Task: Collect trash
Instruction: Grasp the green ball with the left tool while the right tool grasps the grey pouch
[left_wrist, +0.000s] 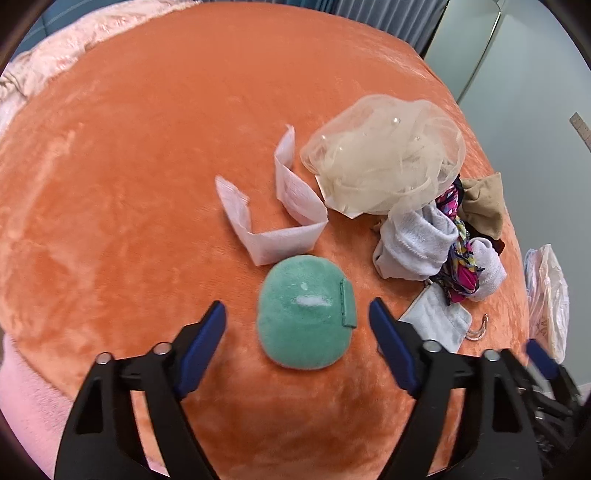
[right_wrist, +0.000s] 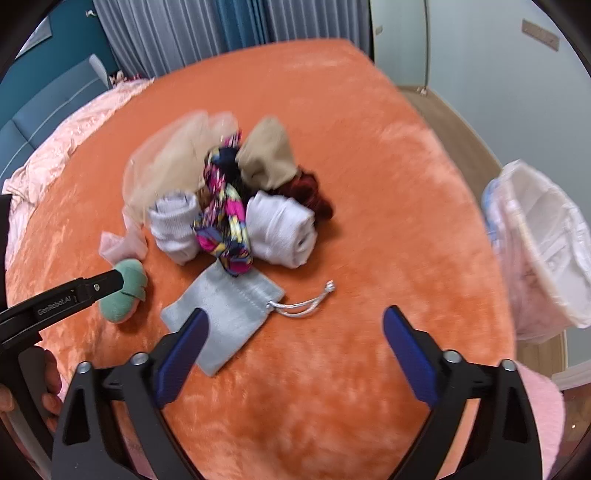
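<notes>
Right wrist alone shows the bin's white liner.

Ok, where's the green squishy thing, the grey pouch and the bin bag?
green cushion (left_wrist: 306, 317), left wrist view, its middle.
grey pouch (right_wrist: 225, 310), right wrist view, flat middle.
bin bag (right_wrist: 546, 243), right wrist view, inner lining.

You've got a crumpled white paper strip mid-frame on the orange blanket, and a white-lined trash bin gaping open at far right.
</notes>
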